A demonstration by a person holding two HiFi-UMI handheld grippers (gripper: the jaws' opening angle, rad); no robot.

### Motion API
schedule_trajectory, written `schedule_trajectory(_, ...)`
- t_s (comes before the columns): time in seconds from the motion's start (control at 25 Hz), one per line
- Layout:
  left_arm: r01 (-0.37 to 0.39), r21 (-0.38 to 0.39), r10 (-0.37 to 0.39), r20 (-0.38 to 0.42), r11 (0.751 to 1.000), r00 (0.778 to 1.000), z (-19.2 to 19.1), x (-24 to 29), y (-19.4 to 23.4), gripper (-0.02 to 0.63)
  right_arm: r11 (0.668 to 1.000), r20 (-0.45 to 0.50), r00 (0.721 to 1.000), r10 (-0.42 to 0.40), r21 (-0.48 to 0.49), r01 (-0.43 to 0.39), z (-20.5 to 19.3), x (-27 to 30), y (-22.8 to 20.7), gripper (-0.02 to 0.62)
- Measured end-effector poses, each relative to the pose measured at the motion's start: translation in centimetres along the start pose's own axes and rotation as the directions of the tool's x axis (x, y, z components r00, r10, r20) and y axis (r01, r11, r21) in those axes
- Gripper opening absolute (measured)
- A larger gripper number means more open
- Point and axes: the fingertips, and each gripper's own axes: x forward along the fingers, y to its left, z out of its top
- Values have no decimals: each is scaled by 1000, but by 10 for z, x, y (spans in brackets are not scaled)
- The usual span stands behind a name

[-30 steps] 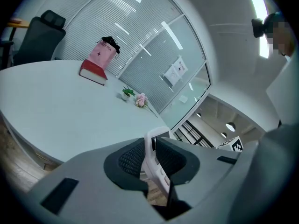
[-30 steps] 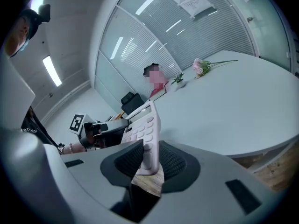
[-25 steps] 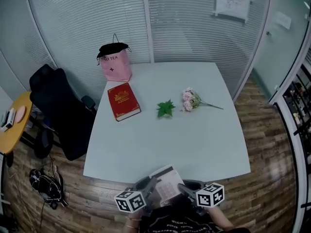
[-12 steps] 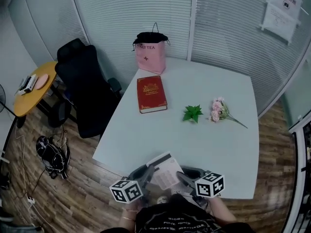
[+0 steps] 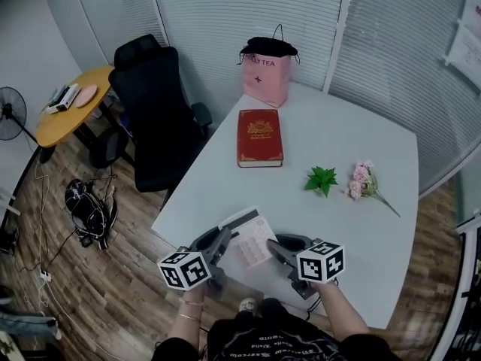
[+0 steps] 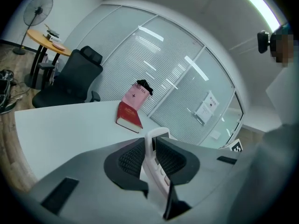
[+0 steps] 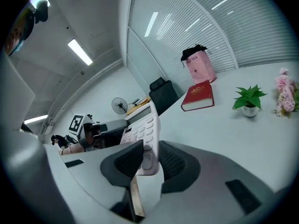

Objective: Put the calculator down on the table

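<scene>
A white calculator (image 5: 249, 238) hangs over the near edge of the white table (image 5: 338, 134), held between both grippers. My left gripper (image 5: 220, 239) is shut on its left edge, seen edge-on as the calculator (image 6: 155, 158) between the dark pads. My right gripper (image 5: 275, 245) is shut on its right side; in the right gripper view the calculator (image 7: 142, 132) shows its keys and display, tilted up, with the left gripper (image 7: 106, 127) clamped on its far edge.
On the table lie a red book (image 5: 260, 137), a pink bag (image 5: 266, 75) at the far edge, a small green plant (image 5: 322, 180) and pink flowers (image 5: 364, 183). A black office chair (image 5: 159, 111) stands left of the table, a round yellow table (image 5: 71, 111) beyond it.
The head view has swung left and the table has shifted right in it. Both grippers have carried the calculator forward over the table's near edge, still clamped on it.
</scene>
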Motion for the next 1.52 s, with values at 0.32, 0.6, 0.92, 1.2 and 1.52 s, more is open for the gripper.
schedule_trajectory(0.32, -101, -68, 104, 38, 993, 994, 28, 18, 53, 86, 999, -59, 997, 49, 0, -49, 31, 58, -19, 115)
schedule_trajectory(0.6, -182, -147, 186, 14, 972, 983, 30, 43, 102, 86, 999, -125, 991, 37, 43, -32, 38, 106, -45, 115)
schedule_trajectory(0.92, -248, -208, 254, 0, 946, 967, 31, 74, 149, 87, 998, -179, 984, 25, 63, -14, 47, 151, -77, 115)
schedule_trajectory(1.2, -318, -198, 317, -39, 927, 948, 35, 101, 185, 87, 997, -202, 979, -14, 72, 29, 49, 187, -104, 118)
schedule_trajectory(1.52, -378, -123, 366, -107, 918, 924, 25, 125, 197, 86, 994, -278, 956, -98, 20, 108, 40, 201, -133, 120)
